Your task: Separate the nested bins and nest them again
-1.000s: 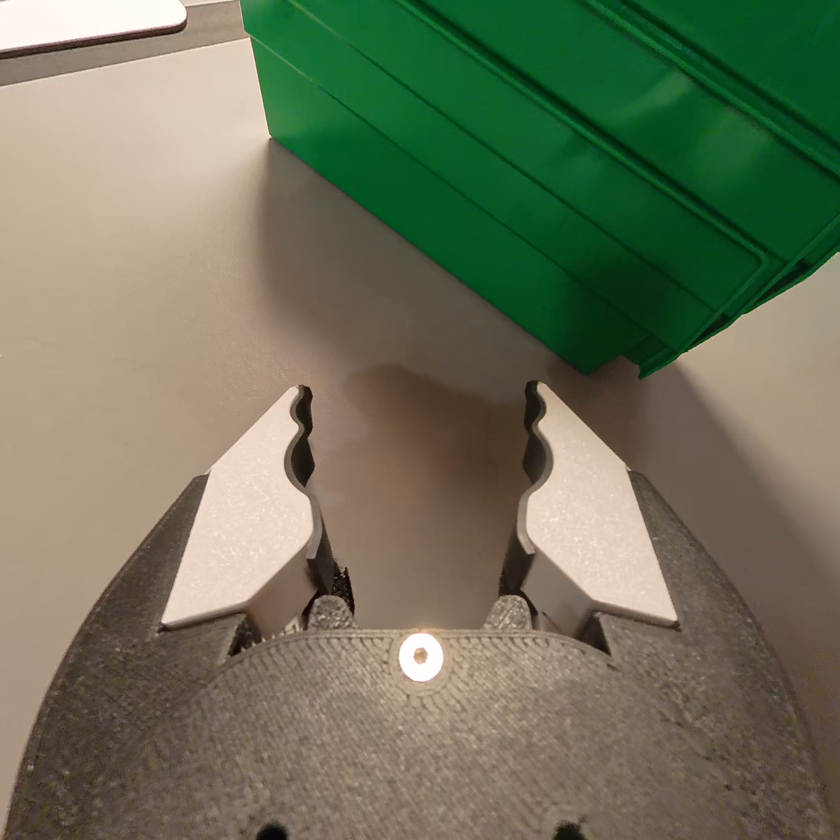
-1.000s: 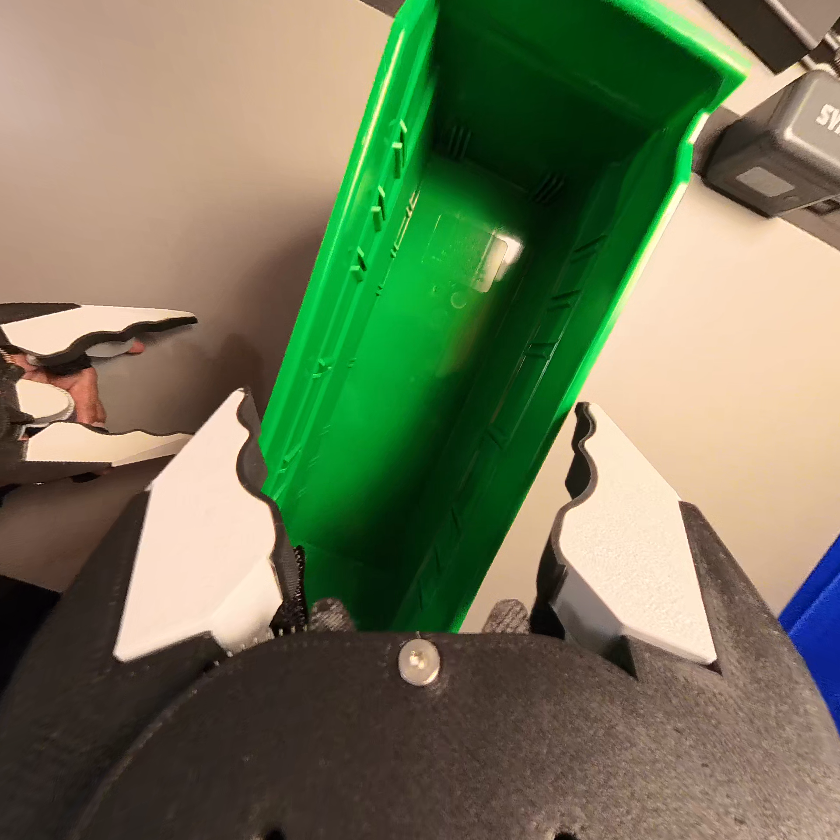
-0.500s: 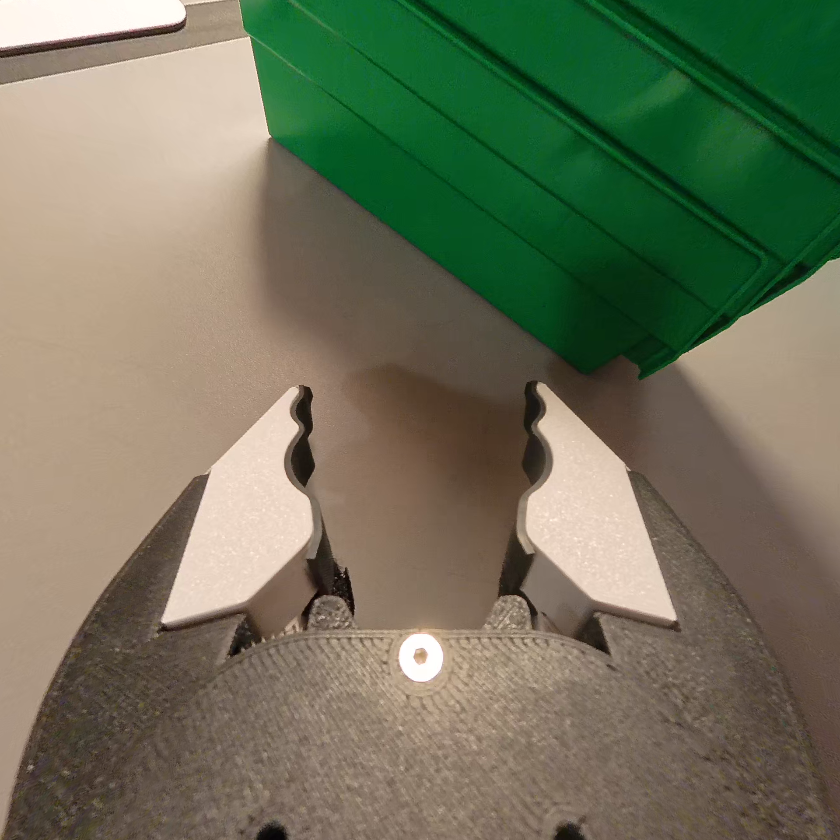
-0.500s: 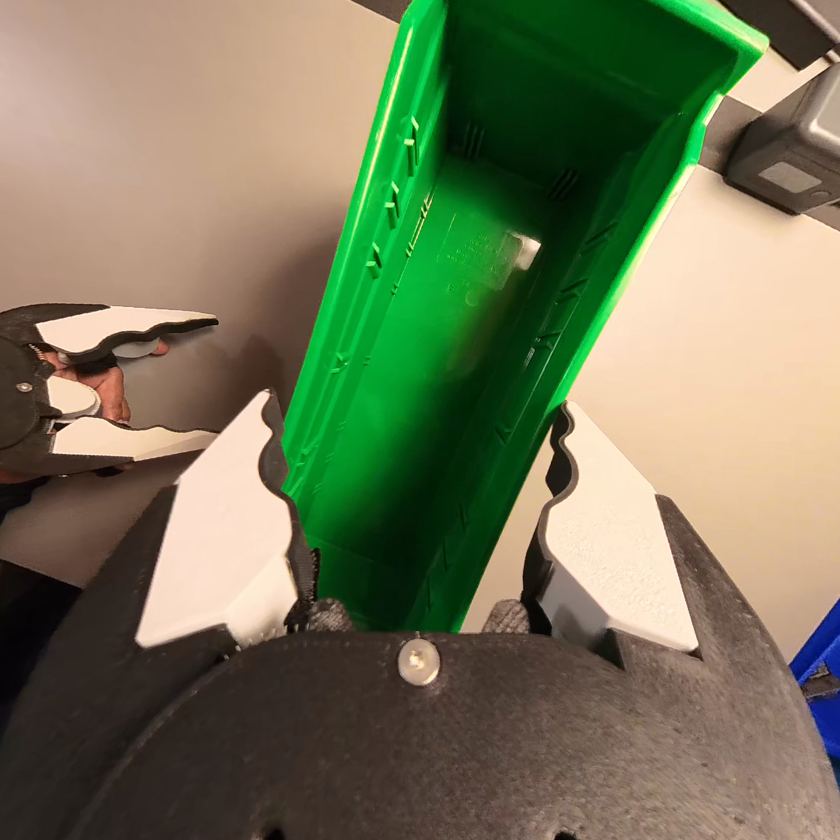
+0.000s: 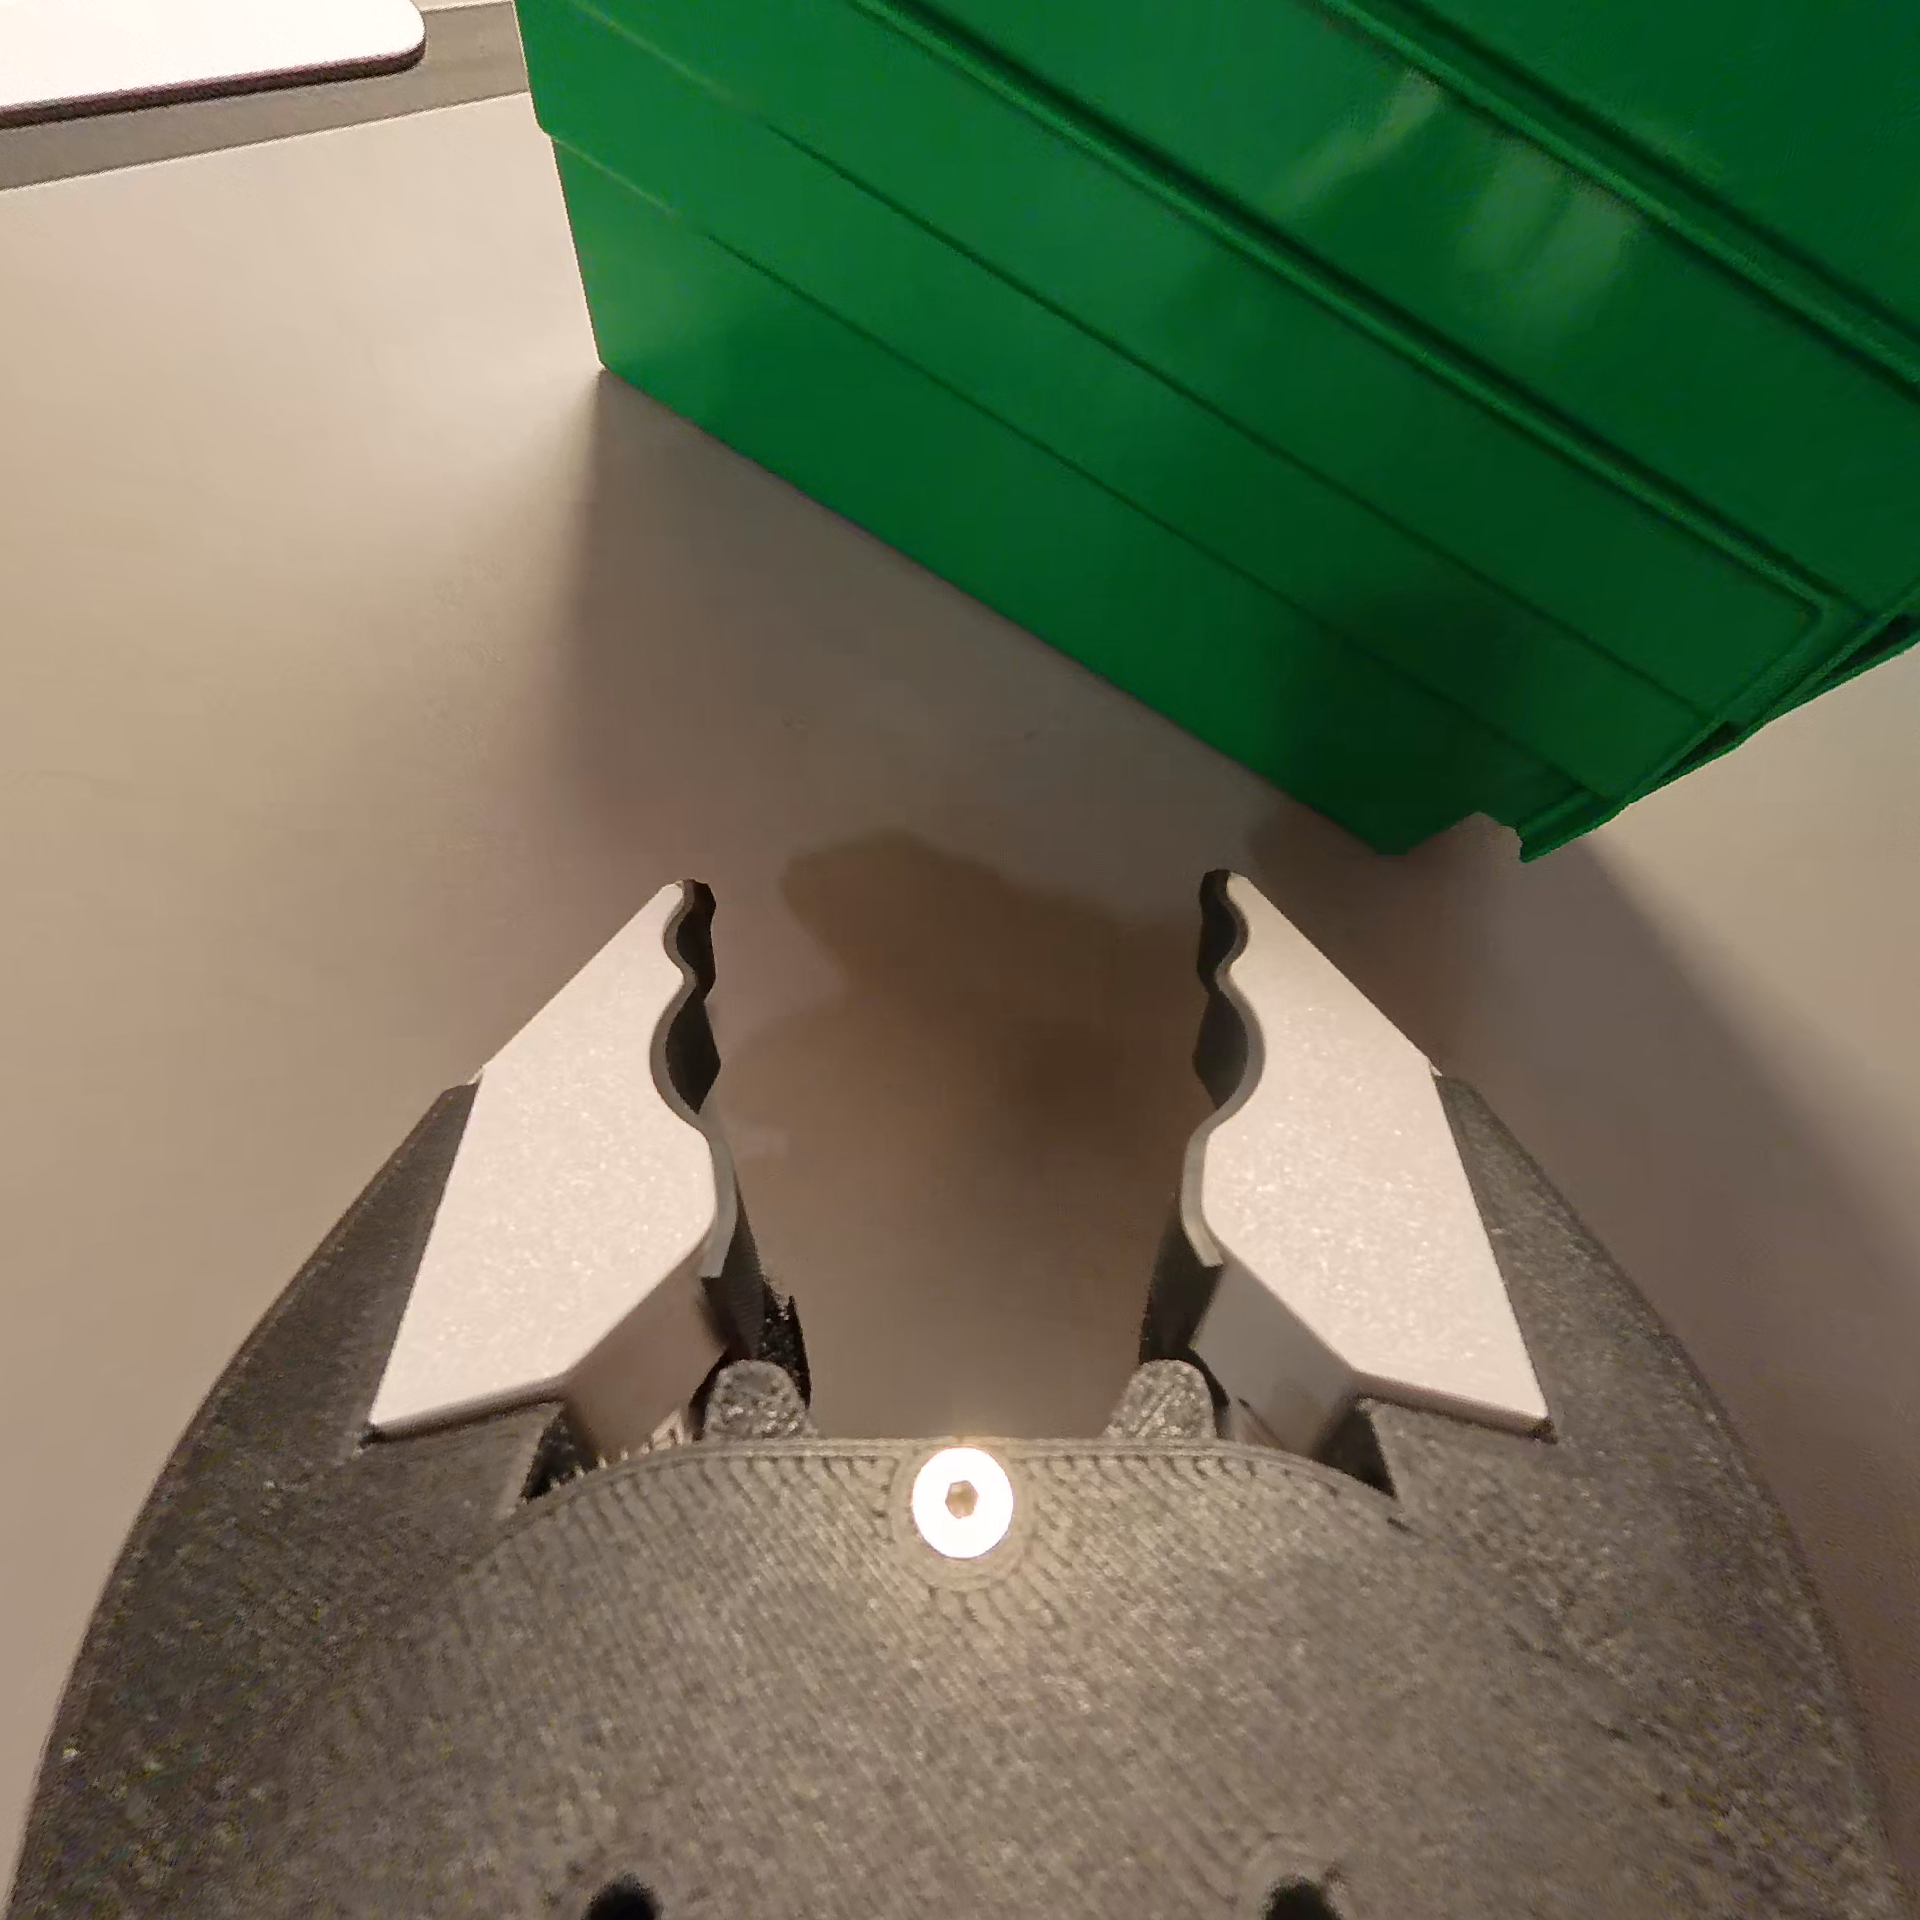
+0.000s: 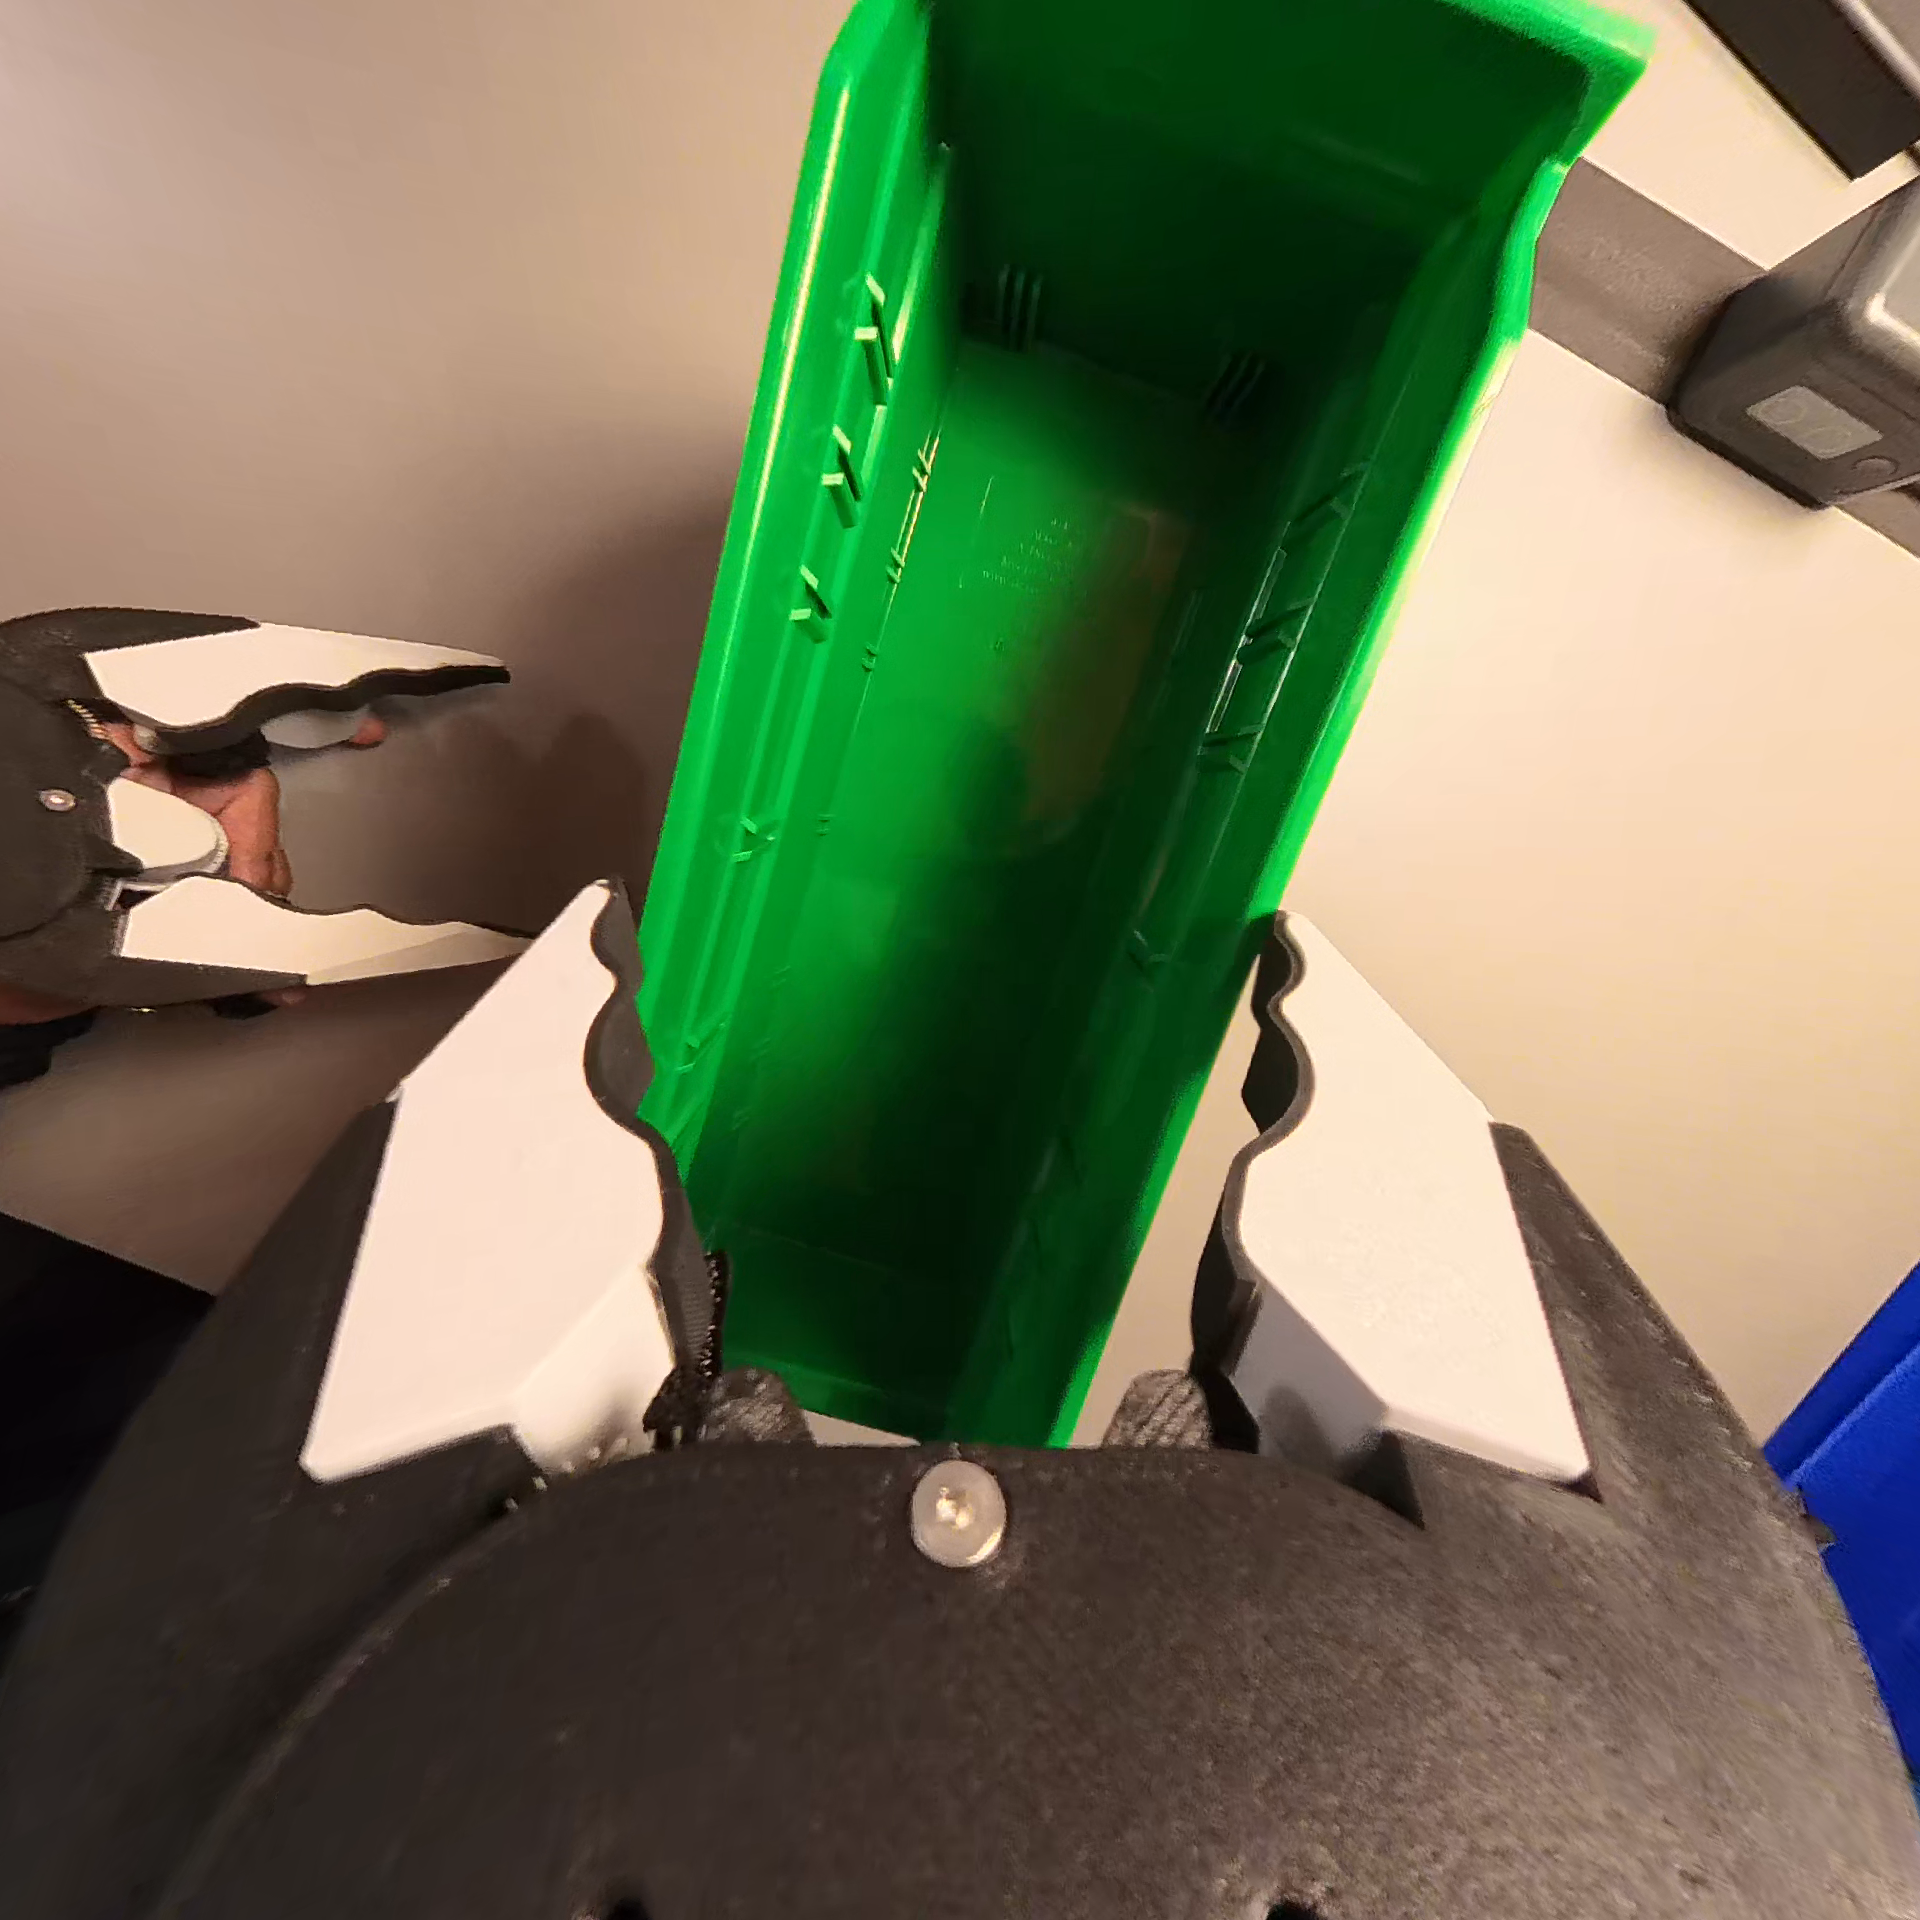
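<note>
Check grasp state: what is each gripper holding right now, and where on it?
Right gripper: green bin, clamped across its two long side walls at the near end. Left gripper: open, holding nothing, short of the green bin stack.

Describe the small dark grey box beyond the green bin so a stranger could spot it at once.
Start at the long green bin in the middle of the right wrist view. Off its far right corner a dark bar crosses the pale table; the box sits against it. It alone is dark grey with a pale panel; the blue object lies lower down.
</note>
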